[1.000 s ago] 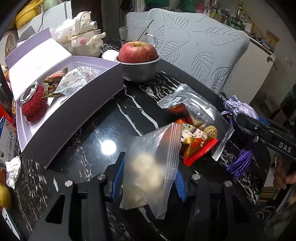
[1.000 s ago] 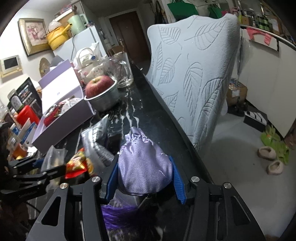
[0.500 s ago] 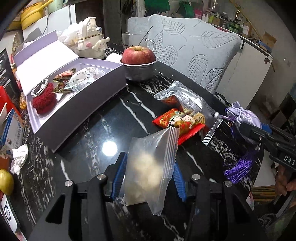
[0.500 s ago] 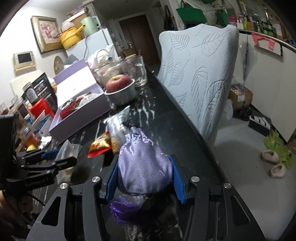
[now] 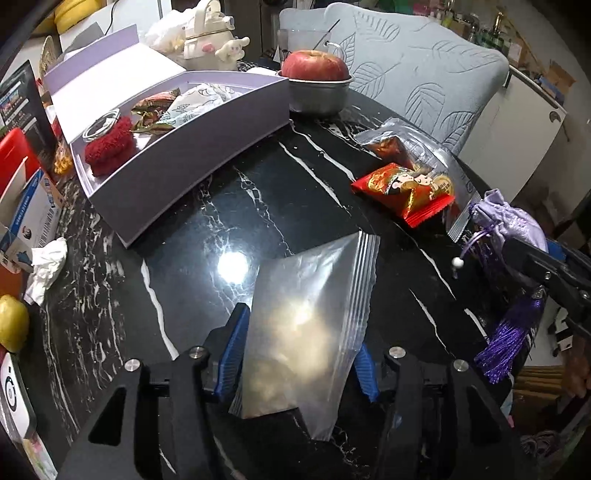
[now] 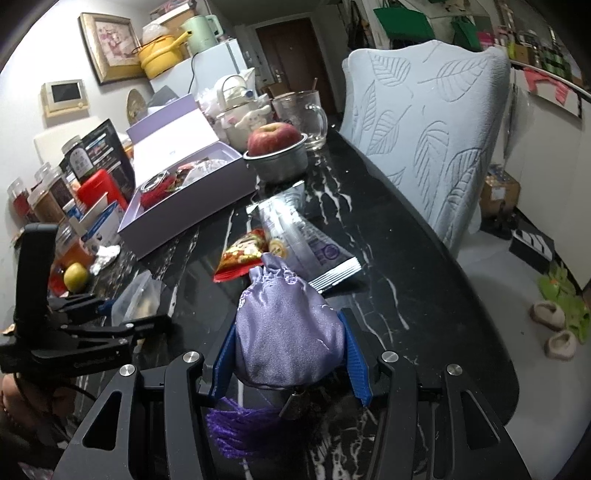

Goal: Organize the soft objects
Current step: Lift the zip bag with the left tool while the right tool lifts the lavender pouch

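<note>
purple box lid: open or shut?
Open. The lid stands tipped back behind the box, and the contents show inside: a red knit piece, wrappers and a floral cloth.

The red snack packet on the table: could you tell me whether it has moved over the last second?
Cannot tell: the red snack packet sits the same against the silver foil bag; the camera pulled back.

A: What stands around the metal bowl (image 5: 319,96) on the black marble tabletop (image 5: 258,192)?
B: A red apple (image 5: 314,65) sits in it. Just behind it stands a glass mug (image 6: 304,118), and beside that a white cartoon-dog teapot (image 5: 210,35).
A: And beyond the bowl?
B: A chair in a grey leaf-patterned cover (image 6: 432,122). Well away from the bowl, at the tabletop's left edge, lie a crumpled tissue (image 5: 46,267) and a yellow-green fruit (image 5: 13,323).
</note>
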Tool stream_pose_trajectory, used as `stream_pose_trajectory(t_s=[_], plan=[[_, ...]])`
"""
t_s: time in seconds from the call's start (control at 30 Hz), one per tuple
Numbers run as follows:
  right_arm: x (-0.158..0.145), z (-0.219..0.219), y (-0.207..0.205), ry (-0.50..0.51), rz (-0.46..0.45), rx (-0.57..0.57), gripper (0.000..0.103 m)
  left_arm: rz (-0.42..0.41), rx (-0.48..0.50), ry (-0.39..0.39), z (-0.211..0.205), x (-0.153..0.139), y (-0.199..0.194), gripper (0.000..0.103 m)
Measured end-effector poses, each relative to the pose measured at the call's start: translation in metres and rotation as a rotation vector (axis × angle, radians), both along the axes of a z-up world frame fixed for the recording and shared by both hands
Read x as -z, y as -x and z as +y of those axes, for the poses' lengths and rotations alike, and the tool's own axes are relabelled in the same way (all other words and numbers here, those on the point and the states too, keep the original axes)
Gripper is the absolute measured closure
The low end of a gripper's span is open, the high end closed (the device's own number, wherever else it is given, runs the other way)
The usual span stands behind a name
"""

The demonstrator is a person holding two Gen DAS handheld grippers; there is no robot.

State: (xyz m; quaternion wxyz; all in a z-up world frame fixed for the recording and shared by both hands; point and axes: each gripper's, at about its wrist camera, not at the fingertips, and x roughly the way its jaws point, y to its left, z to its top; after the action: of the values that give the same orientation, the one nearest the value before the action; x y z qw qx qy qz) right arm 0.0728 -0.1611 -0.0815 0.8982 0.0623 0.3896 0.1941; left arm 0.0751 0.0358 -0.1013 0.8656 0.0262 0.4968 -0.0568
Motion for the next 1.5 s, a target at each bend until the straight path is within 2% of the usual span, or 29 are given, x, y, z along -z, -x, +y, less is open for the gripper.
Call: stream_pose_trajectory(t_s=[0.03,0.07,0.1,0.17,0.37,0.43,0.47,0.5,0.57,0.8,1.13,1.5], plan=[[0.000,0.000,-0.001,0.001,0.004,0.000,0.052,-0.001,0.003,0.006,0.001,0.000,0.000,0.050],[0.001,0.001,-0.001,0.001,0.007,0.001,0.052,-0.003,0.011,0.002,0.001,0.001,0.001,0.044],[0.001,0.001,-0.002,0.001,0.013,0.001,0.052,-0.005,0.013,-0.003,0.001,0.001,0.002,0.031],[0.002,0.003,-0.004,0.003,0.020,0.001,0.051,0.010,-0.006,-0.004,0.006,0.004,0.003,0.014],[0.005,0.004,-0.006,0.007,0.031,0.000,0.051,-0.011,-0.013,0.003,0.014,0.006,0.009,0.013],[0.006,0.005,-0.007,0.009,0.035,-0.003,0.051,-0.023,-0.009,0.003,0.013,0.006,0.012,0.025],[0.006,0.005,-0.008,0.009,0.036,-0.004,0.051,-0.031,-0.005,0.004,0.012,0.005,0.013,0.051],[0.007,0.005,-0.008,0.008,0.037,-0.005,0.051,-0.044,-0.002,0.006,0.011,0.001,0.017,0.058],[0.007,0.004,-0.009,-0.001,0.042,-0.008,0.051,-0.030,-0.003,0.015,0.011,-0.002,0.015,0.061],[0.007,0.003,-0.008,-0.009,0.043,-0.009,0.051,-0.026,0.018,0.124,0.012,-0.007,0.010,0.062],[-0.001,0.011,0.001,-0.019,0.024,-0.040,0.051,-0.088,0.028,0.133,0.017,-0.025,0.013,0.062],[-0.017,0.037,0.015,-0.045,-0.020,-0.108,0.051,-0.154,0.023,0.098,0.036,-0.047,0.032,0.062]])
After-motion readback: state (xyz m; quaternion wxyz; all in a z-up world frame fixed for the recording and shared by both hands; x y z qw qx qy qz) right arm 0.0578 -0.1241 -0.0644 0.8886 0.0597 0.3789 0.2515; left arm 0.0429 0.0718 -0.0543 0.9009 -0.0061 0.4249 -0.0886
